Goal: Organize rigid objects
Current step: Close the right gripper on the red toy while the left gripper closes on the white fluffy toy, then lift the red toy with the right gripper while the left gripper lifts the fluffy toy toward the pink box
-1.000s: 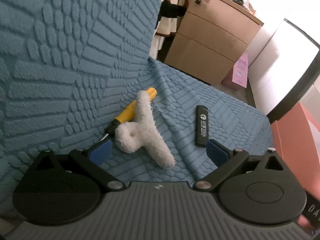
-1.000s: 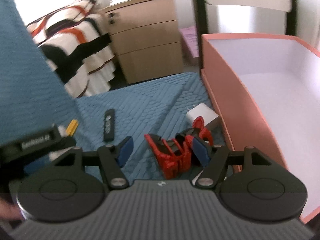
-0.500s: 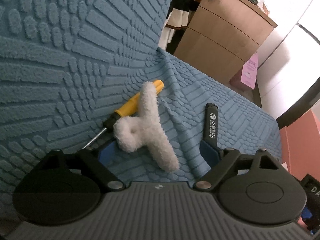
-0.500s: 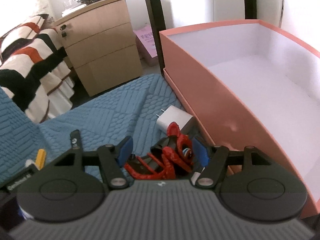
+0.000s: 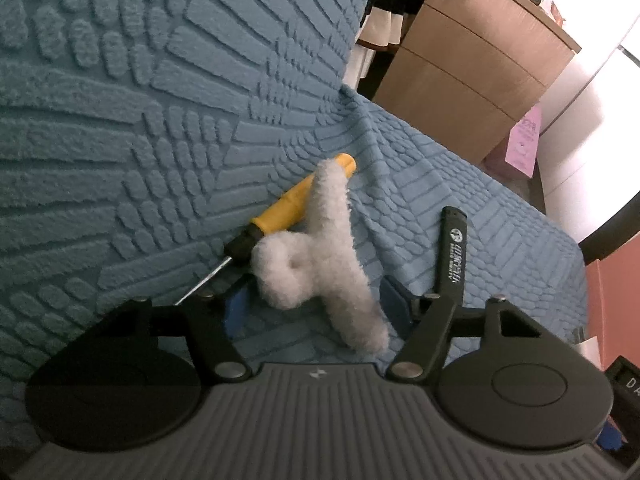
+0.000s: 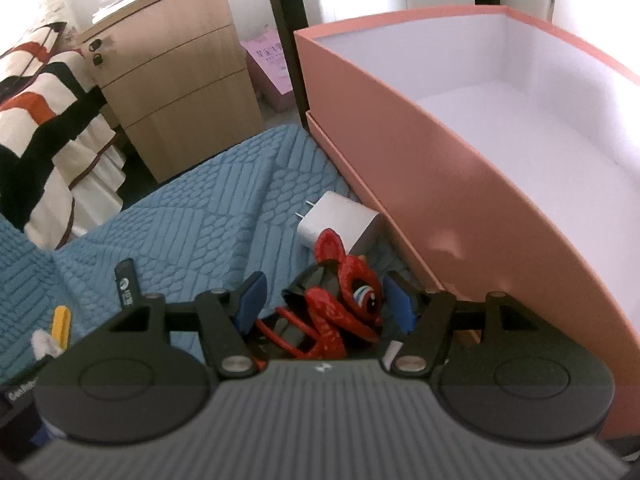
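Note:
My left gripper (image 5: 314, 306) is open, its blue pads on either side of a fluffy white hair claw clip (image 5: 316, 264) lying on the blue quilt. A yellow-handled screwdriver (image 5: 280, 220) lies just behind the clip and a black lighter-like stick (image 5: 454, 250) to its right. My right gripper (image 6: 324, 300) is open around a red and black figurine (image 6: 344, 300); the pads do not visibly touch it. A white charger plug (image 6: 336, 226) lies just beyond, beside the pink box (image 6: 460, 184), whose white inside is empty.
A raised fold of the blue quilt (image 5: 140, 100) walls the left. A wooden drawer cabinet (image 6: 176, 80) and a striped blanket (image 6: 36, 120) stand beyond the bed edge. A black chair frame (image 6: 288, 20) stands behind the box.
My left gripper has moved closer around the fluffy clip. My right gripper has moved forward and right, so the red figurine now sits between its pads and the box looms nearer.

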`<action>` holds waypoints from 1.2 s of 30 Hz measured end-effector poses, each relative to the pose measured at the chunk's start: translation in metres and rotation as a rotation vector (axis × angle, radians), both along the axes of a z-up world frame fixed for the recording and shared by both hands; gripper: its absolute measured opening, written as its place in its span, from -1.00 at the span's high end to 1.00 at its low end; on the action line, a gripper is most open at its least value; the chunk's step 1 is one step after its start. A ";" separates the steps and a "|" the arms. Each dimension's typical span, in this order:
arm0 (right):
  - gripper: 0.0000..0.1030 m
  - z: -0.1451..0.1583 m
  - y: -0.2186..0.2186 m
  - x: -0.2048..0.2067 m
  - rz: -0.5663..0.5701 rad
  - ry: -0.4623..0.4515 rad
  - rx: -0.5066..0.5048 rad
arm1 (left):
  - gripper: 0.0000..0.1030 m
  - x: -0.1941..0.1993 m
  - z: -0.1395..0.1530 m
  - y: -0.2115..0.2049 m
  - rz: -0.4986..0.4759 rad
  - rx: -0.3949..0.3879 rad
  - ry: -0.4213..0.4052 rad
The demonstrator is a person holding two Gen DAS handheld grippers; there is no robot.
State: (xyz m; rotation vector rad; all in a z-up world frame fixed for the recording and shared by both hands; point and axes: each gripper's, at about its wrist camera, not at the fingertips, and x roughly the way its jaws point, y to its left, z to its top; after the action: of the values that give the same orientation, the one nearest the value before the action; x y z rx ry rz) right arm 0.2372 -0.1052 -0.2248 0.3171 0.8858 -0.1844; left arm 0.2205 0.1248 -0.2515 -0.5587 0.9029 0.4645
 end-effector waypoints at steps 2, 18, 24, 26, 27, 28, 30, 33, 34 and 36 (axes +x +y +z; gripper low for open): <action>-0.27 0.000 0.000 -0.001 0.004 -0.001 0.001 | -0.26 0.000 0.000 0.001 0.000 0.003 0.008; -0.10 0.012 -0.005 -0.018 0.151 -0.058 0.008 | -0.03 -0.014 0.017 -0.014 -0.126 -0.048 -0.020; -0.10 0.020 0.004 -0.032 0.253 -0.118 -0.035 | -0.03 -0.029 0.022 -0.027 -0.192 -0.075 -0.032; -0.09 0.022 0.007 -0.035 0.295 -0.142 -0.054 | -0.03 -0.034 0.022 -0.028 -0.197 -0.090 -0.034; -0.09 0.022 0.009 -0.037 0.317 -0.153 -0.071 | -0.03 -0.037 0.022 -0.028 -0.194 -0.093 -0.037; -0.09 0.023 0.011 -0.038 0.330 -0.160 -0.086 | -0.02 -0.041 0.023 -0.027 -0.189 -0.096 -0.039; -0.09 0.024 0.011 -0.041 0.344 -0.167 -0.093 | -0.02 -0.045 0.024 -0.025 -0.181 -0.103 -0.043; -0.08 0.029 0.014 -0.043 0.374 -0.184 -0.116 | -0.02 -0.049 0.025 -0.021 -0.169 -0.123 -0.050; -0.08 0.030 0.016 -0.044 0.386 -0.194 -0.127 | -0.02 -0.050 0.025 -0.019 -0.166 -0.130 -0.052; -0.06 0.032 0.018 -0.047 0.403 -0.208 -0.148 | -0.02 -0.051 0.027 -0.018 -0.158 -0.140 -0.059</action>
State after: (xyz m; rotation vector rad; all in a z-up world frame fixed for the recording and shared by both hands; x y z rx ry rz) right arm 0.1904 -0.0876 -0.1929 0.0153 0.7082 0.1538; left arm 0.1698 0.1070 -0.2248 -0.6204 0.9198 0.2413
